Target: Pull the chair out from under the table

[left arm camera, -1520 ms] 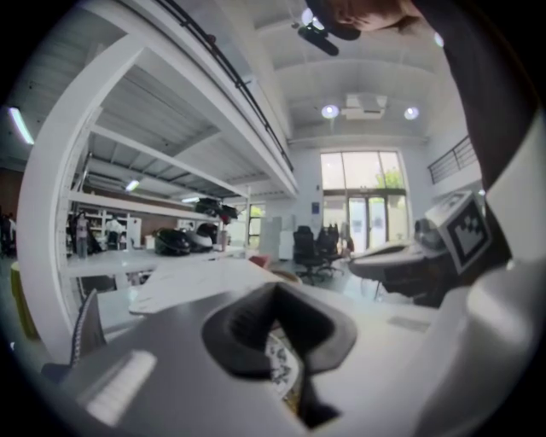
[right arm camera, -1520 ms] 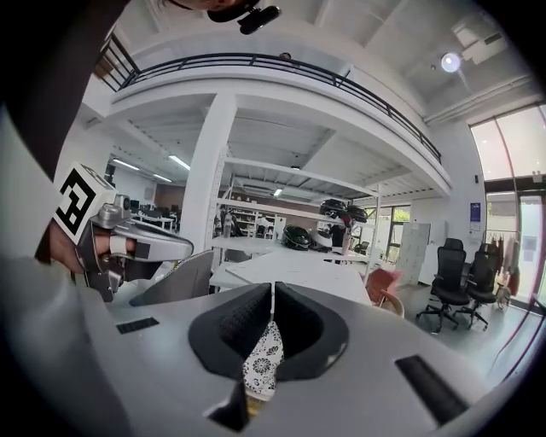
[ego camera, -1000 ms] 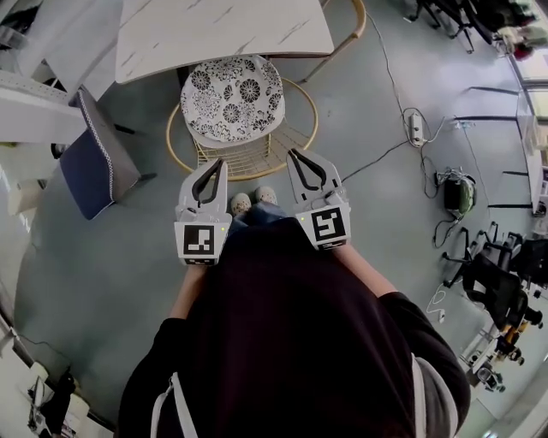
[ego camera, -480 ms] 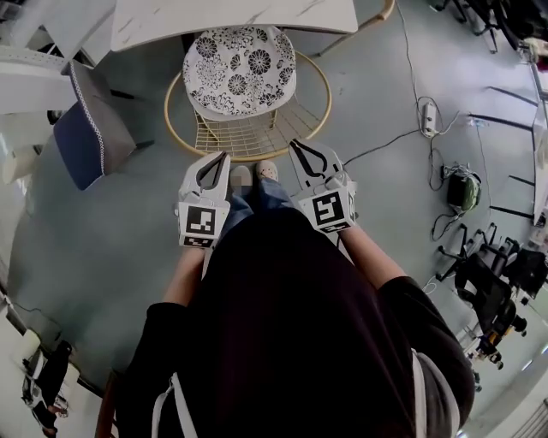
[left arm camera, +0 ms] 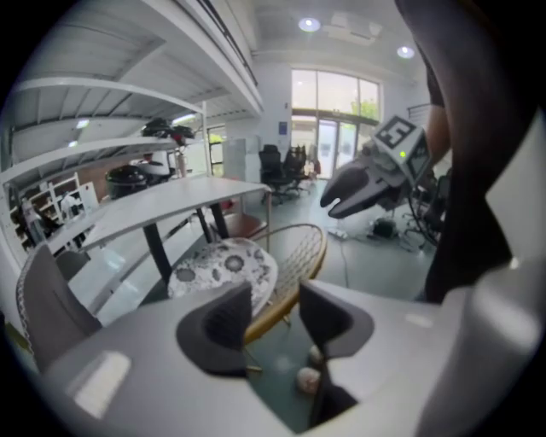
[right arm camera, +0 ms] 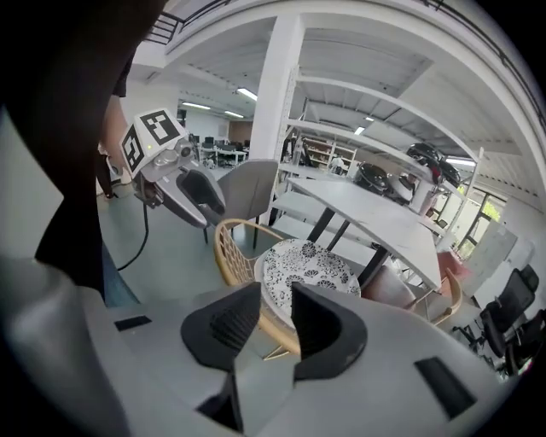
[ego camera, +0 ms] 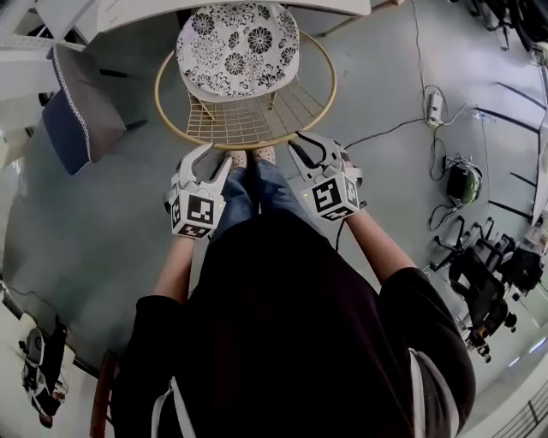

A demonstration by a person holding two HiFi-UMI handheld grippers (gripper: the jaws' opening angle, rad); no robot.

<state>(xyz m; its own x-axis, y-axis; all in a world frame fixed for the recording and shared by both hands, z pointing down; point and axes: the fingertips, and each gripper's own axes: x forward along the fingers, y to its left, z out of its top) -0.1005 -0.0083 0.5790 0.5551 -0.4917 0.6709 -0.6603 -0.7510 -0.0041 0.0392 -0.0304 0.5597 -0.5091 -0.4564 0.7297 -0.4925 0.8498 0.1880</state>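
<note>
Reach step. Chair (ego camera: 248, 137) sits with its seat partly under the table (left arm camera: 162, 205), back rail facing the person. Left gripper (ego camera: 208, 162) and right gripper (ego camera: 310, 147) are near the rail. Both jaws have just been opening and hold nothing. Next: clamp the rail, pull back.

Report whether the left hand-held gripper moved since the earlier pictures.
Yes. The left hand-held gripper drew back off the chair rim; its jaws have just been opening, nothing gripped.

Table (ego camera: 338, 5) mostly beyond head view's top edge
</note>
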